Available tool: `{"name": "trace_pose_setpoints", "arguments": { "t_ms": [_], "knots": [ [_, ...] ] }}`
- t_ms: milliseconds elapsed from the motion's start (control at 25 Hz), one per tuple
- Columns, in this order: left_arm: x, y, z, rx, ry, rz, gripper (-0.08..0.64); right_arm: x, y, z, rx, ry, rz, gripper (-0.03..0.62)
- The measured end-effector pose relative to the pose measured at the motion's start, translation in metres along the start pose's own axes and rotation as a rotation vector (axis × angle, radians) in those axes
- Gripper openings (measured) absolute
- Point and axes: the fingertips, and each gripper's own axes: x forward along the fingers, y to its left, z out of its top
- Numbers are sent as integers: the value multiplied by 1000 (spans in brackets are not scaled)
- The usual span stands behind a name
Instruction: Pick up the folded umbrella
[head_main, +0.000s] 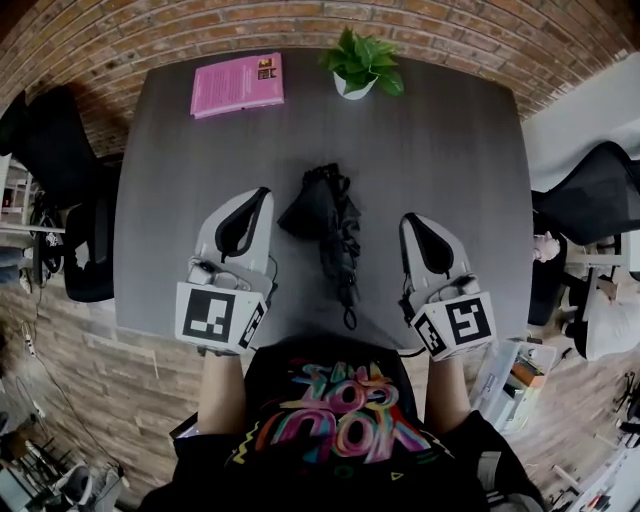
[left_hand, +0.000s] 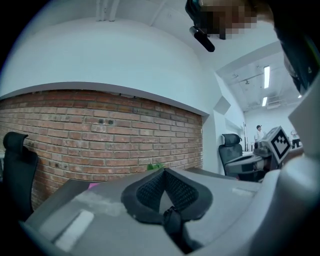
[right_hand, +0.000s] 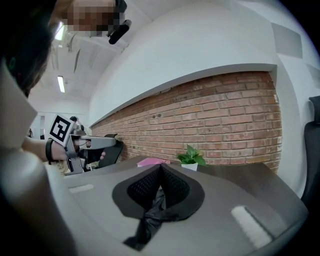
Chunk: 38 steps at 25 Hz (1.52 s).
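Note:
The folded black umbrella (head_main: 333, 232) lies on the dark grey table (head_main: 450, 150), its length pointing toward me and its strap end nearest. My left gripper (head_main: 264, 194) hovers just left of it and my right gripper (head_main: 408, 219) just right of it; neither touches it. Both are shut with their tips together, as the left gripper (left_hand: 164, 171) and right gripper (right_hand: 160, 166) show in their own views. Black crumpled fabric (right_hand: 149, 216) shows through the opening behind the right tips; whether it is the umbrella I cannot tell.
A pink book (head_main: 238, 84) and a potted green plant (head_main: 360, 65) sit at the table's far edge, before a brick wall. Black office chairs stand to the left (head_main: 60, 190) and right (head_main: 590, 195). My legs are at the near edge.

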Motion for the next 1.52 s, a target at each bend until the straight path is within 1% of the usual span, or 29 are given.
{"name": "trace_pose_setpoints", "arguments": {
  "t_ms": [240, 480, 720, 920, 1120, 1200, 1280, 1400, 1520],
  "knots": [
    [2, 7, 0, -2, 9, -3, 2, 9, 5, -2, 6, 19, 5, 0],
    [6, 12, 8, 0, -9, -32, 2, 14, 14, -3, -8, 27, -13, 0],
    [7, 14, 7, -9, -15, -47, 2, 21, 22, -2, -38, 29, -9, 0],
    [4, 15, 4, -17, -13, -46, 2, 24, 28, -6, -66, 42, 4, 0],
    [-3, 18, -1, -23, -9, -31, 2, 31, 34, -22, -92, 88, 26, 2],
    [-7, 20, -2, -26, -10, -21, 2, 34, 38, -33, -100, 121, 42, 41],
    [-11, 23, -4, -28, -6, -10, 2, 38, 45, -45, -110, 159, 64, 58],
    [-15, 30, -6, -29, -4, 9, 2, 46, 52, -59, -131, 201, 92, 106],
    [-18, 34, -7, -30, -3, 26, 2, 54, 56, -73, -139, 242, 109, 172]
  ]
}}
